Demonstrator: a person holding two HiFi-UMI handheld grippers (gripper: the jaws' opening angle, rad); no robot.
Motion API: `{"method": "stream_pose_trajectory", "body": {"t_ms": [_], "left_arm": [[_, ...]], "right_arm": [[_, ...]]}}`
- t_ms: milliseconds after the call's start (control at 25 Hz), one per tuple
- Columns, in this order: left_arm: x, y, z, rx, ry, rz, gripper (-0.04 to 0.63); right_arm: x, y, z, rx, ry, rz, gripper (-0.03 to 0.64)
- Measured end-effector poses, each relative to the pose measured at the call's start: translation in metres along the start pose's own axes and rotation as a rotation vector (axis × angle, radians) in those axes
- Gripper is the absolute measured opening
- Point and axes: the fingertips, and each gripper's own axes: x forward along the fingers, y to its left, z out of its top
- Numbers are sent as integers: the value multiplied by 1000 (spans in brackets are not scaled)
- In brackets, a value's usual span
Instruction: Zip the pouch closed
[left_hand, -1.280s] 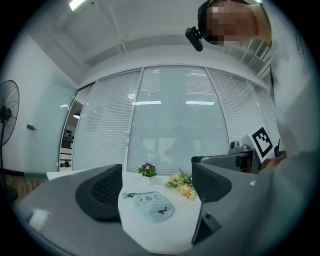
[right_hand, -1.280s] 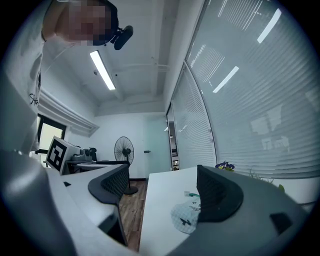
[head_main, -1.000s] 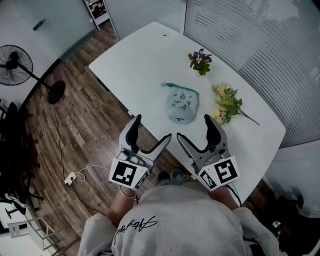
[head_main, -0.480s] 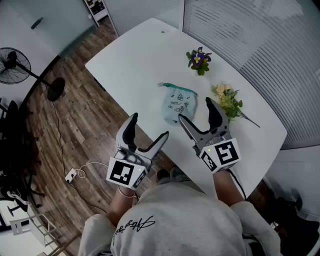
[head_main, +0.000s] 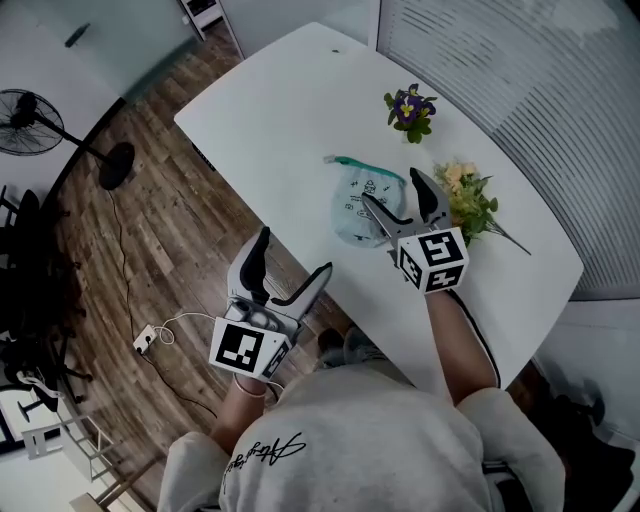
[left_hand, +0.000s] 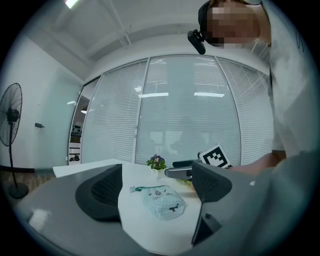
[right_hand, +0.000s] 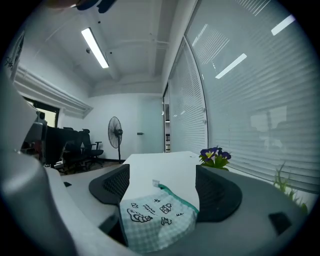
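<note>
The pouch (head_main: 362, 212), pale checked cloth with small drawings, lay flat on the white table (head_main: 280, 110), close to the edge nearest the person. Its teal zip (head_main: 365, 168) ran along the side away from the person, with a small white tab (head_main: 328, 158) at the zip's left end.

The right gripper (head_main: 390, 190) stood over the pouch's right half, pointing a little downward, its jaws wide apart. In the right gripper view the pouch lay between the two black pads (right_hand: 218, 192), its near end low in the gap. As far as that view showed, neither pad pressed on the cloth, so the gripper had hold of nothing.

The left gripper (head_main: 294, 250) hung left of the pouch and nearer the person, off the table edge and above the wood floor (head_main: 150, 230). It pointed level toward the pouch, jaws also spread wide and empty. In the left gripper view the pouch showed through the gap, well beyond the pads.

Beyond the pouch, farther from the person, stood a small bunch of purple flowers (head_main: 410, 108). Just right of the pouch, partly behind the right gripper, lay a spray of yellow flowers (head_main: 472, 200). Far to the pouch's left, on the floor, stood a fan (head_main: 28, 122).
</note>
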Motion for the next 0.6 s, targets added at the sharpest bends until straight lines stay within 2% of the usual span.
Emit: {"method": "stream_pose_trajectory", "body": {"t_ms": [600], "left_arm": [[-13, 10, -9, -15, 14, 44, 420]], "right_arm": [[53, -31, -74, 31, 219, -45, 397]]}}
